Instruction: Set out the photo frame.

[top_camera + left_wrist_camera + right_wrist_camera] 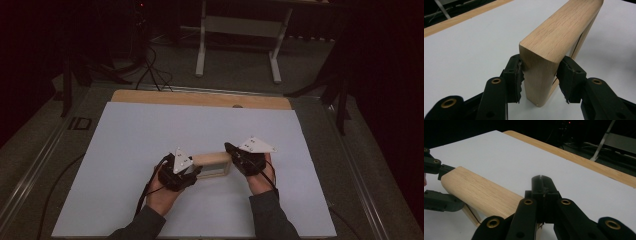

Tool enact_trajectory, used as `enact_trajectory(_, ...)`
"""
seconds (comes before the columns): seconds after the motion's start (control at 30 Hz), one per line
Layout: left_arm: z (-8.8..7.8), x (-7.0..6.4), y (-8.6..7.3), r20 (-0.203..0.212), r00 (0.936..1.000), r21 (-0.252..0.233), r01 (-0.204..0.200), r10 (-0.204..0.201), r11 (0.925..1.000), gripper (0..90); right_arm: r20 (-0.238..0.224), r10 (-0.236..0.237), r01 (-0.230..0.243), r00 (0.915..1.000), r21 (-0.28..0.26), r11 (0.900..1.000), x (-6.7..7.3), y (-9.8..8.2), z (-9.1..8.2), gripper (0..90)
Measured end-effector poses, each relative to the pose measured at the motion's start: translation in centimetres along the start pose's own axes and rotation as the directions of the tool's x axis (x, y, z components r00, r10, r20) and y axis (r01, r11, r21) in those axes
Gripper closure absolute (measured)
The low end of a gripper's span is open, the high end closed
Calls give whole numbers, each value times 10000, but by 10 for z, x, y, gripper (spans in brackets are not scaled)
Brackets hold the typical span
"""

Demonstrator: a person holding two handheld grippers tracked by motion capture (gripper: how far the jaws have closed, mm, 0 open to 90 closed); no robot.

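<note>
A light oak frame (212, 160), an open rectangle with rounded corners, stands on edge on the white sheet (150, 130). My left gripper (196, 171) holds its left end. In the left gripper view both pads (515, 75) press the sides of the frame's end (559, 32), so the left gripper (539, 72) is shut on it. My right gripper (231, 150) is at the frame's right end. In the right gripper view its jaws are shut together (541, 180) just above the frame's top face (481, 192); contact is unclear. The left gripper (449, 186) shows at the far end.
The white sheet covers a wooden tabletop whose far edge (200, 98) shows as a strip. Beyond the table stand a desk's white legs (201, 45), with cables (150, 70) on the dark floor. Metal rails (35, 160) run along both sides.
</note>
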State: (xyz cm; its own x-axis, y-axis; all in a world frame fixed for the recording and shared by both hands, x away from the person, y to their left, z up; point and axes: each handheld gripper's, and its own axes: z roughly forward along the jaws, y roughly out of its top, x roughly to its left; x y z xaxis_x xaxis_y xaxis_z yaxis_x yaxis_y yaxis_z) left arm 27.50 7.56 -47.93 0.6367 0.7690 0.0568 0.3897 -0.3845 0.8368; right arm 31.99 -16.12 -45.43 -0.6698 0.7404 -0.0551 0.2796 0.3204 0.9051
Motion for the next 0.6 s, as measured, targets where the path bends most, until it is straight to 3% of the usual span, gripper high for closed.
enact_trajectory(0.6, 1, 2, 0, 42, 10000, 8, 68, -68, 10000, 553, -616, 44, -53, 9981, -153, 9999, -12, 2, -10, 809)
